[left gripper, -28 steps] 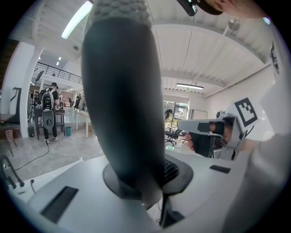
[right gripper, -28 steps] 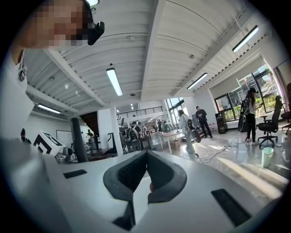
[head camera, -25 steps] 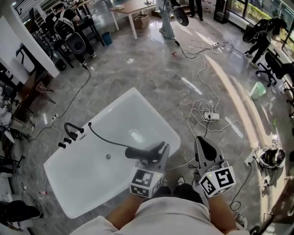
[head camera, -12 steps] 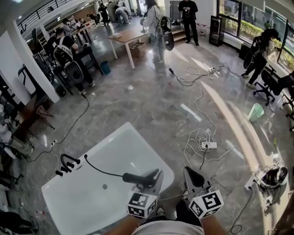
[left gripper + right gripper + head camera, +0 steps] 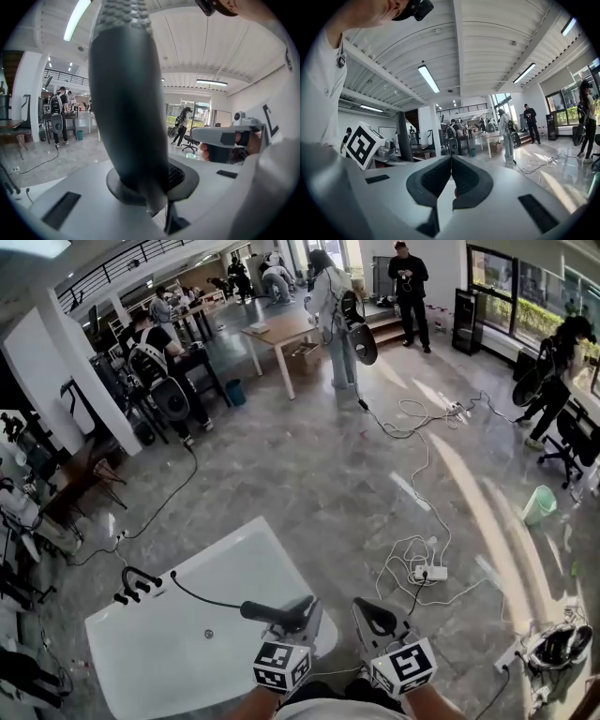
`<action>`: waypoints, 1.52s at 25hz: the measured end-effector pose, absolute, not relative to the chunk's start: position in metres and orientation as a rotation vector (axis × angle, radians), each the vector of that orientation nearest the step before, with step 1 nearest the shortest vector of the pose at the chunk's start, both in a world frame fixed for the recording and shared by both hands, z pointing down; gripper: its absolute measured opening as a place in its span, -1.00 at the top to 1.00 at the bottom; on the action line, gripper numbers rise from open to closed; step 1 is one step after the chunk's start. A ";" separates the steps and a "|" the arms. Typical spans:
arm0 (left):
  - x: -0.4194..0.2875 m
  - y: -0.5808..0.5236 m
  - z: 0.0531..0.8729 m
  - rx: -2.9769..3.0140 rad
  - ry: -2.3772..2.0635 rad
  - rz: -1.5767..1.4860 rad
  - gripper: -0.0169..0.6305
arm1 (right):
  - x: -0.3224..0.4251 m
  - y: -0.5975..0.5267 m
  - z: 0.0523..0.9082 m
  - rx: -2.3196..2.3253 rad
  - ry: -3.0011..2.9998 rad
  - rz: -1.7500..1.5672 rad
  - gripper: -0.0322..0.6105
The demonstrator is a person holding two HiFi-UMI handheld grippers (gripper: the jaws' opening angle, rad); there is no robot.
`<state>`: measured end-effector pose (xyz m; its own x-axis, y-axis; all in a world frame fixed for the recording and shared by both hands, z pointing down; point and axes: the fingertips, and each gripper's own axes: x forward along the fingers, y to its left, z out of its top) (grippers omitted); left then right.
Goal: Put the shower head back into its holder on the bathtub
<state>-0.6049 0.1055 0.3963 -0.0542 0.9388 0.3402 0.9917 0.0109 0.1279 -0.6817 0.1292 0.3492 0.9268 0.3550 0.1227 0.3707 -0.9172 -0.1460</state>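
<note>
The black shower head (image 5: 265,612) lies level over the near right part of the white bathtub (image 5: 159,652), and my left gripper (image 5: 306,611) is shut on its handle. Its thin black hose (image 5: 199,598) runs left to the black tap fittings and holder (image 5: 137,583) on the tub's far left rim. In the left gripper view the handle (image 5: 126,103) fills the middle, clamped in my left gripper (image 5: 149,186). My right gripper (image 5: 369,613) hangs just right of the left one, off the tub's edge. Its jaws are pressed together with nothing between them (image 5: 451,161).
White cables and a power strip (image 5: 429,572) lie on the grey marble floor to the right. A black bag (image 5: 555,645) sits at the lower right. Several people, a table (image 5: 281,332) and desks stand at the back. A green bin (image 5: 541,504) is far right.
The head view has lifted, so the tub and both grippers sit lower in the frame. Both grippers drifted left and down together, the shower head still in the left one.
</note>
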 end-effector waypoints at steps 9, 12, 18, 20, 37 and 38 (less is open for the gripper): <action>-0.595 0.156 0.397 -2.133 -2.026 -0.492 0.79 | -0.692 0.184 0.354 -2.929 -0.510 -0.121 0.86; -0.591 0.172 0.404 -2.144 -2.008 -0.513 0.79 | -0.687 0.198 0.360 -2.924 -0.494 -0.129 0.86; -0.566 0.212 0.412 -2.186 -1.999 -0.487 0.79 | -0.657 0.237 0.370 -2.951 -0.453 -0.143 0.86; -0.552 0.230 0.415 -2.209 -1.991 -0.494 0.79 | -0.637 0.255 0.371 -2.968 -0.422 -0.159 0.86; -0.436 0.345 0.420 -2.340 -1.841 -0.550 0.79 | -0.499 0.398 0.362 -2.991 -0.210 -0.174 0.86; -0.431 0.350 0.418 -2.352 -1.831 -0.548 0.79 | -0.493 0.405 0.362 -2.992 -0.197 -0.174 0.86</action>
<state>-0.4308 0.3502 0.4185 0.2070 0.9149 0.3466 0.9550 -0.2660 0.1316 -0.4931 0.4047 0.3615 0.9848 0.1224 0.1236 0.1383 -0.9819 -0.1295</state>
